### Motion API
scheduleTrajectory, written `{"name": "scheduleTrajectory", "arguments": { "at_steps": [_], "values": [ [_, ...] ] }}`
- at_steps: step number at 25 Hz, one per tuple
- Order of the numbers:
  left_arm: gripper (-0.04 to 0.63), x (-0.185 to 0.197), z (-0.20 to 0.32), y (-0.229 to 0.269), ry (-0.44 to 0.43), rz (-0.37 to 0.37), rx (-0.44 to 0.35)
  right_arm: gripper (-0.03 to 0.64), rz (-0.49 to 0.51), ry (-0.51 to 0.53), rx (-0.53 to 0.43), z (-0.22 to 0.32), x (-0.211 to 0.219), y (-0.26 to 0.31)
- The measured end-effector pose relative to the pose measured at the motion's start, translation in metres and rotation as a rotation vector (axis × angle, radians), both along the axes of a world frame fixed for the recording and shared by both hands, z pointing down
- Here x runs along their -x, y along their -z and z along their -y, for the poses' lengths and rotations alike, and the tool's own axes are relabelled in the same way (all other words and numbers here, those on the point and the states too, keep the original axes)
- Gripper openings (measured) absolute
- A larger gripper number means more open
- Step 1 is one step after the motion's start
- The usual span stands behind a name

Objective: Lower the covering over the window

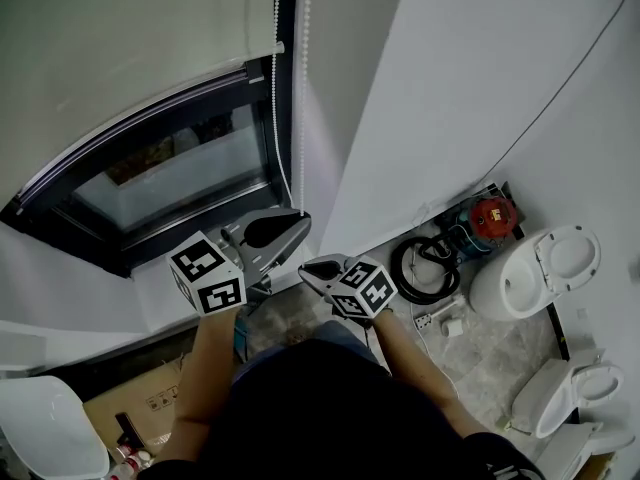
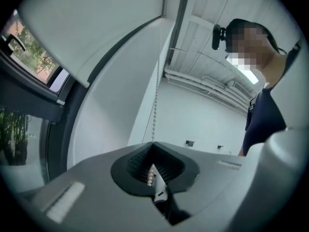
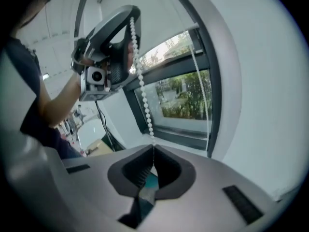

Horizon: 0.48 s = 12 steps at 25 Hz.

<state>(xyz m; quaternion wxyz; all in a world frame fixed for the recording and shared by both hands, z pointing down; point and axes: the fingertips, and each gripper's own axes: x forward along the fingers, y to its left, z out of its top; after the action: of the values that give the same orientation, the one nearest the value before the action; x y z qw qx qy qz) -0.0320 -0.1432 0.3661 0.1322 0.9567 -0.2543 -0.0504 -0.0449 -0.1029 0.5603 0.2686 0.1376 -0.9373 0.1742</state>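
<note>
A white roller blind point(image 1: 130, 28) covers the top of the dark-framed window point(image 1: 170, 173); glass shows below its bottom rail. A white bead chain point(image 1: 274, 98) hangs beside the frame. My left gripper point(image 1: 298, 224) is shut on the chain, with beads pinched between its jaws point(image 2: 150, 174) and the strand running up from them point(image 2: 155, 105). My right gripper point(image 1: 306, 266) sits just below and to the right of it. It is also shut on the chain point(image 3: 153, 151). In the right gripper view the chain point(image 3: 141, 83) rises taut to the left gripper point(image 3: 129, 25).
White wall stands right of the window. On the floor at right are two white toilets point(image 1: 535, 268) point(image 1: 570, 393), a black hose coil point(image 1: 425, 268) and a red tool point(image 1: 490, 215). A cardboard box point(image 1: 150, 398) and a white basin point(image 1: 45, 433) lie lower left.
</note>
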Motion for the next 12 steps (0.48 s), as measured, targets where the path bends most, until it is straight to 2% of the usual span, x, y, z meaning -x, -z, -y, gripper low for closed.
{"name": "scheduleTrajectory", "arguments": {
  "at_steps": [2, 5, 8, 12],
  "values": [
    [0.011, 0.001, -0.001, -0.023, -0.005, 0.009, 0.053, 0.014, -0.084, 0.032, -0.009, -0.007, -0.006, -0.021],
    [0.011, 0.002, -0.011, -0.041, -0.012, -0.036, 0.107, 0.014, -0.077, 0.012, 0.047, -0.014, -0.011, -0.038],
    [0.011, 0.0, -0.015, -0.05, -0.014, -0.025, 0.118, 0.014, -0.103, 0.03, 0.057, -0.018, -0.011, -0.047],
    [0.011, -0.001, -0.02, -0.053, -0.022, -0.074, 0.135, 0.014, -0.087, 0.029, 0.072, -0.022, -0.006, -0.05]
  ]
}}
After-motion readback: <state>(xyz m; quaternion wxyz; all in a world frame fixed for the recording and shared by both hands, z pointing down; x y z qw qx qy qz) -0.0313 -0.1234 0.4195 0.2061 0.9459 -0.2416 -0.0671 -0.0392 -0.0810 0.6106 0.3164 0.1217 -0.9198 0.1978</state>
